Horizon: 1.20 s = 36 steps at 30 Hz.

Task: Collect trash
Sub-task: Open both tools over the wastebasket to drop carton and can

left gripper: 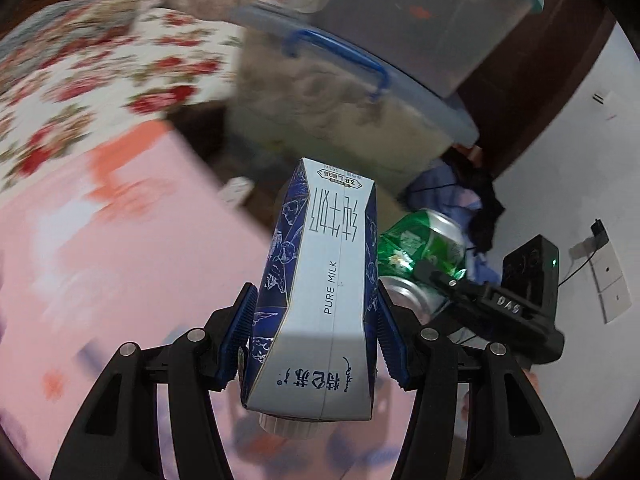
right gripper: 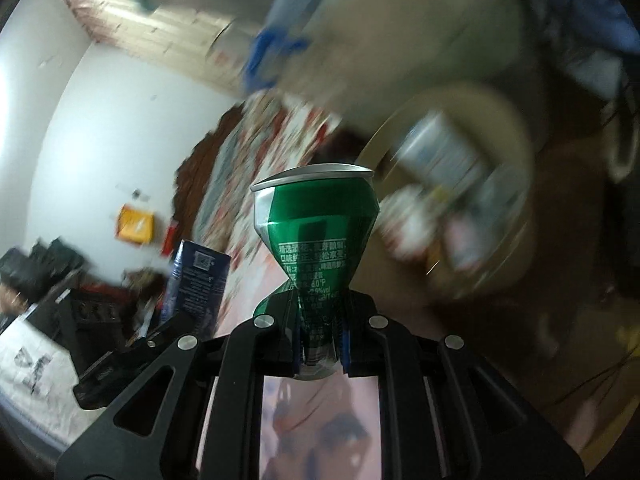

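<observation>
Two tongs loaded: left tongs (left gripper: 316, 332) clamp milk carton (left gripper: 320, 280); right tongs (right gripper: 320, 340) pinch crushed green can (right gripper: 316, 232).

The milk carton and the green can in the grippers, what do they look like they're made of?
Milk carton: looks like coated paperboard, smooth with a slight sheen; sharp folded edges, a glued seam and flat printed panels suggest it, and the white cap at its end looks plastic.
Green can: thin metal, probably aluminium, glossy green print over a bare silver rim; it is crumpled into an hourglass where the fingers pinch it.
</observation>
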Available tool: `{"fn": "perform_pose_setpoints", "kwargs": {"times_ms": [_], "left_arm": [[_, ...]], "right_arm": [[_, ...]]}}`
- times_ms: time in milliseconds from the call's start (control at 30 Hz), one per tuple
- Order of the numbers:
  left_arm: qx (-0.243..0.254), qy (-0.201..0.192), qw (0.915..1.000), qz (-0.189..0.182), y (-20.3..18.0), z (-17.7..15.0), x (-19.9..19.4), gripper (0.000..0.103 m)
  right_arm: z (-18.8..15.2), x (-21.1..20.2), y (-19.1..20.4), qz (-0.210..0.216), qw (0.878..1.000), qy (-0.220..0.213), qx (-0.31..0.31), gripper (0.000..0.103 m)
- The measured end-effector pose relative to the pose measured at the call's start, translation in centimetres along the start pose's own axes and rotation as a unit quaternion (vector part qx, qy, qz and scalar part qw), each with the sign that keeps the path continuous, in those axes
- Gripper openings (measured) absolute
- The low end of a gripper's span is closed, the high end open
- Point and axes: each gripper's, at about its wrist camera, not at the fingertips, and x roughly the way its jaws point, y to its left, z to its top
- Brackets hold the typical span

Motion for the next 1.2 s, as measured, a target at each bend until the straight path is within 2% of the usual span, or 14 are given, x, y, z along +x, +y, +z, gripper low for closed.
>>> {"fn": "perform_pose_setpoints", "kwargs": {"times_ms": [67,167,200,233,267,300,333,400,467,533,733,967,1200], "left_arm": [[0.006,0.011,0.9999,-0.009,-1.6,2.4,3.7,0.054],[0.003,0.018,0.9998,-0.013,-2.8,4.4,8.2,0.056],[0.003,0.021,0.9997,-0.012,-2.9,4.8,9.4,0.061],[0.002,0.03,0.9995,-0.002,-3.0,5.1,11.1,0.074],[-0.001,0.038,0.9992,0.011,-2.9,5.2,12.1,0.076],[-0.007,0.05,0.9984,0.024,-2.6,5.3,13.0,0.076],[-0.017,0.058,0.9979,0.023,-2.2,5.2,13.3,0.076],[-0.028,0.048,0.9984,0.014,-1.3,4.6,12.3,0.076],[-0.025,0.029,0.9989,0.026,-0.6,4.2,10.5,0.076],[-0.024,0.009,0.9989,0.039,-0.2,3.5,8.5,0.077],[-0.018,-0.029,0.9958,0.084,0.9,-1.0,2.6,0.085],[-0.01,-0.052,0.9894,0.135,1.9,-8.1,-3.7,0.094],[0.019,-0.073,0.9803,0.183,1.1,-12.9,-9.4,0.094]], "right_arm": [[2.2,0.2,-1.6,-0.023,1.0,-0.01,0.003,0.016],[4.2,1.8,-3.0,-0.044,0.999,-0.005,0.015,0.019],[4.5,2.7,-3.0,-0.053,0.999,0.003,0.009,0.026],[4.8,3.7,-3.2,-0.062,0.998,0.016,0.004,0.037],[5.1,4.6,-3.4,-0.069,0.997,0.024,0.004,0.069],[5.2,4.5,-3.6,-0.069,0.997,0.016,0.005,0.079],[5.2,4.2,-3.4,-0.067,0.998,0.002,-0.001,0.079],[5.0,3.4,-2.8,-0.065,0.998,-0.015,-0.017,0.079],[4.5,2.0,-2.1,-0.059,0.997,-0.043,-0.022,0.079],[3.4,0.9,-1.7,-0.054,0.997,-0.052,-0.024,0.079],[-1.4,-0.3,0.9,-0.055,0.996,-0.054,-0.033,0.079],[-9.2,-2.3,4.4,-0.087,0.992,-0.071,-0.059,0.081],[-14.5,-3.9,7.5,-0.113,0.988,-0.068,-0.077,0.088]]}}
